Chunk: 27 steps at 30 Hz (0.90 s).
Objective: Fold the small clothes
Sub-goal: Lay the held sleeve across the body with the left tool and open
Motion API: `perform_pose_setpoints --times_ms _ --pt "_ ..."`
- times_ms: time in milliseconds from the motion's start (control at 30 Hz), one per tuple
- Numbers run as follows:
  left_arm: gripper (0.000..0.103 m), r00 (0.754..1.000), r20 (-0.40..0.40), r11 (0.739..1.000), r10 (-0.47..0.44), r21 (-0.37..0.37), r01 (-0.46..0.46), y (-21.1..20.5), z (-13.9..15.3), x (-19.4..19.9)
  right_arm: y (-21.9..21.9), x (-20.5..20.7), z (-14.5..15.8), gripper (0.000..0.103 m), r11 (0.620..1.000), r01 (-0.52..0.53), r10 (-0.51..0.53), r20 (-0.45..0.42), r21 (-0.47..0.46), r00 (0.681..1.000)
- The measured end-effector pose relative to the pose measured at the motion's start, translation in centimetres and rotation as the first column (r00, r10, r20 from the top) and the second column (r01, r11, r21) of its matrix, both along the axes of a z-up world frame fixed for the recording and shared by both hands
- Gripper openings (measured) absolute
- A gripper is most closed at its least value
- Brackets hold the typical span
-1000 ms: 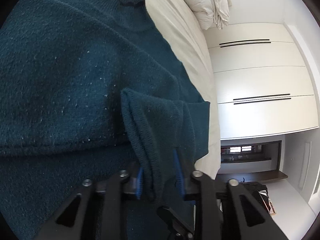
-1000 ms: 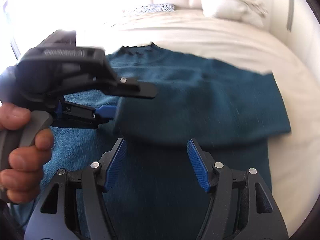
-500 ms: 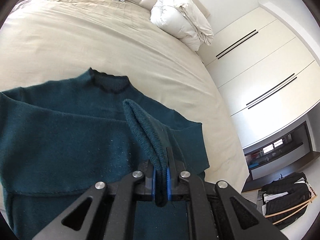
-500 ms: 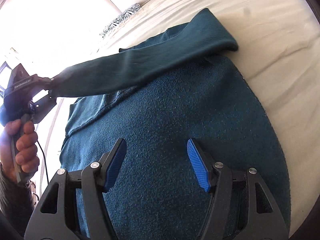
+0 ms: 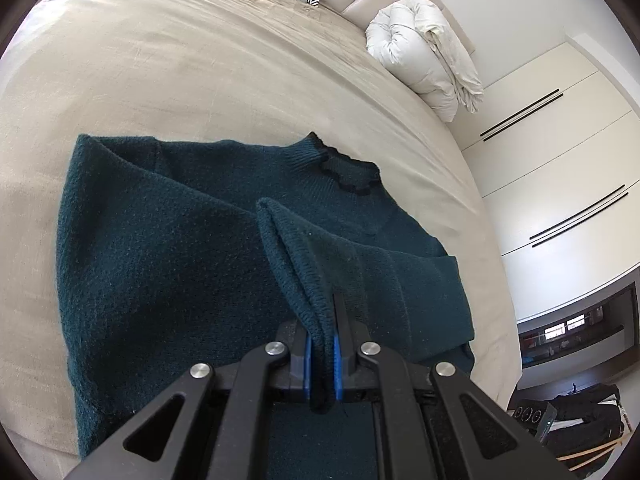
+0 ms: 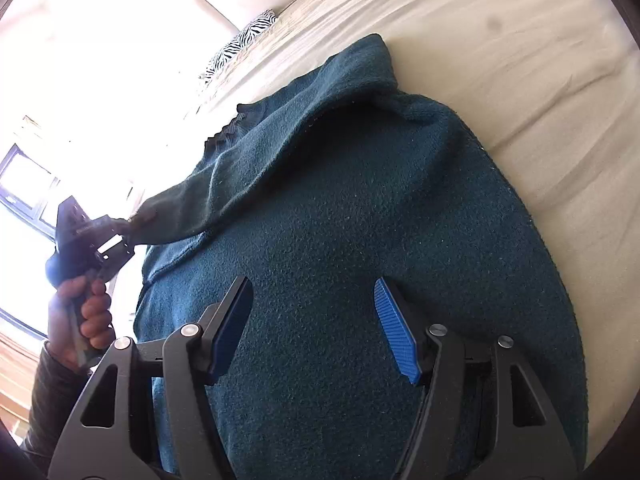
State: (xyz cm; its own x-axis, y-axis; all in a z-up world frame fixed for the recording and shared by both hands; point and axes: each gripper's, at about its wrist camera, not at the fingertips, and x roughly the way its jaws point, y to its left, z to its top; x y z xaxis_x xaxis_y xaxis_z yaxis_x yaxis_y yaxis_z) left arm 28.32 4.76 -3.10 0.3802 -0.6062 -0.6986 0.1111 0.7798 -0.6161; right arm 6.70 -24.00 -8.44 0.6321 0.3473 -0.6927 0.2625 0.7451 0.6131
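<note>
Standing by the bed (image 5: 200,80), I start at the left side, where a hand (image 6: 86,320) works the left gripper (image 5: 320,354), its blue pads clamped hard on the ribbed cuff (image 5: 308,280) of the teal sweater (image 5: 160,260). The sleeve (image 6: 224,188) hangs stretched in the air between that grip and the shoulder, while the rest of the garment lies spread on the beige cover with its dark-trimmed collar (image 5: 344,168) toward the headboard. The risk here, as I see it, is that only a thin pinch of knit sits between the pads; a sharp tug could let the cuff slide out, and the sleeve would drop in a heap across the chest instead of lying flat. Pulling too far could also drag the whole sweater sideways and ruck the body, since nothing is pinning it down. Moving across to the right, the right gripper (image 6: 316,328) hovers over the lower body of the sweater with its jaws spread and nothing between them; I cannot tell whether the tips touch the cloth. If it stays off the fabric while the sleeve is carried over, the fold line may wander and the edges end up crooked. If it dips and closes blindly, it may bunch the fleece. Further right, the rolled white duvet (image 5: 424,48) lies well apart and seems no hazard.
</note>
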Motion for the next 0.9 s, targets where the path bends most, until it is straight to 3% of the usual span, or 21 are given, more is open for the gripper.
perform_pose_setpoints --times_ms 133,433,600,767,900 --pt "0.008 1.000 0.002 1.000 0.012 -0.002 -0.012 0.4 -1.0 0.4 -1.1 0.2 0.9 0.062 0.999 0.021 -0.022 0.009 0.048 1.000" --pt "0.008 0.999 0.040 1.000 0.022 -0.008 -0.022 1.1 -0.5 0.7 -1.5 0.8 0.1 0.062 1.000 0.010 -0.010 -0.002 0.023 1.000" --pt "0.008 1.000 -0.009 1.000 0.028 -0.003 -0.028 1.5 -2.4 0.4 -1.7 0.7 0.2 0.062 0.999 0.006 -0.006 -0.006 0.032 1.000" --pt "0.008 0.998 -0.046 0.997 0.048 -0.053 -0.050 2.6 -4.2 0.1 -3.3 1.3 1.7 0.062 0.998 0.004 -0.005 0.016 0.059 1.000" --pt "0.010 0.999 -0.038 0.999 0.031 -0.033 -0.033 2.2 -4.4 0.4 -6.0 3.4 3.8 0.062 0.997 0.006 -0.012 0.064 0.082 0.998"
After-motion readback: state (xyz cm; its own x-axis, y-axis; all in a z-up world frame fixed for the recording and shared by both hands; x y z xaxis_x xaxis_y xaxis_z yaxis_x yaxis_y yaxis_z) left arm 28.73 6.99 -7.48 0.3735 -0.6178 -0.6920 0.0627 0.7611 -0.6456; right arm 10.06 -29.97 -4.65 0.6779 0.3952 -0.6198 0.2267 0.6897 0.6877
